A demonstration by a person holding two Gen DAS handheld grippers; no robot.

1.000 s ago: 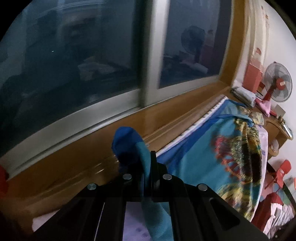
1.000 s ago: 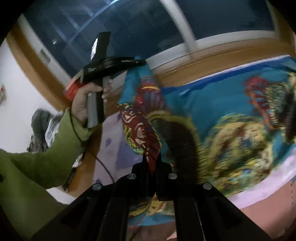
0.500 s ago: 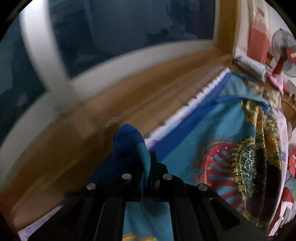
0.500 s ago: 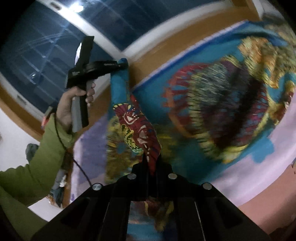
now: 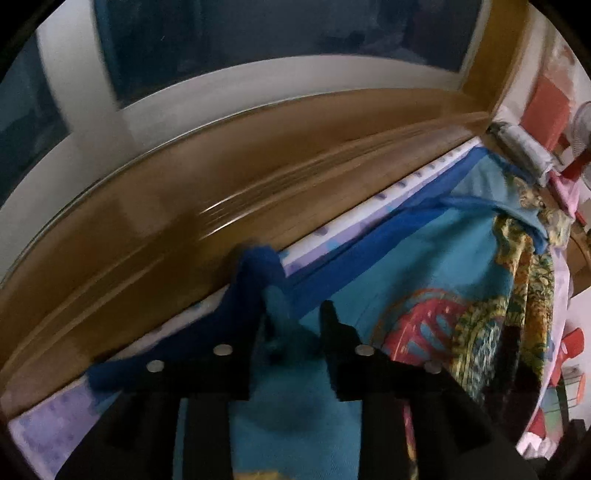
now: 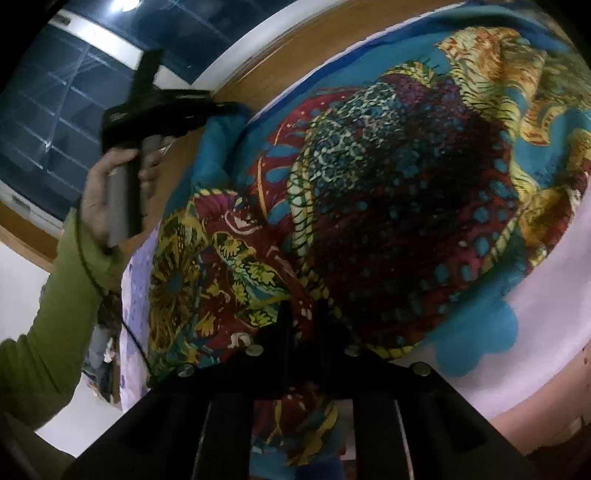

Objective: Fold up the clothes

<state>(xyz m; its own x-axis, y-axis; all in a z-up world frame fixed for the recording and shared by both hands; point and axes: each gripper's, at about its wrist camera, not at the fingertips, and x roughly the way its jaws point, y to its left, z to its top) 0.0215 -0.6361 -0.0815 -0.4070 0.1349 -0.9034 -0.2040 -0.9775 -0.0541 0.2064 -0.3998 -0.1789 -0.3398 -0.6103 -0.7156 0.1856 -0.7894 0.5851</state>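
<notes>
Dark window point(image 5: 280, 33) above a wooden sill point(image 5: 221, 177), night outside.

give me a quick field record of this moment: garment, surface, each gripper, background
garment: patterned teal cloth with red and yellow print, spread on the bed
surface: lilac bedsheet
left gripper: jaws apart, blue hem bunched between its fingers
right gripper: fingers narrowly apart around a fold of the cloth; grip unclear
left hand: green sleeve, holding the gripper handle
background: dark window, wooden sill
</notes>
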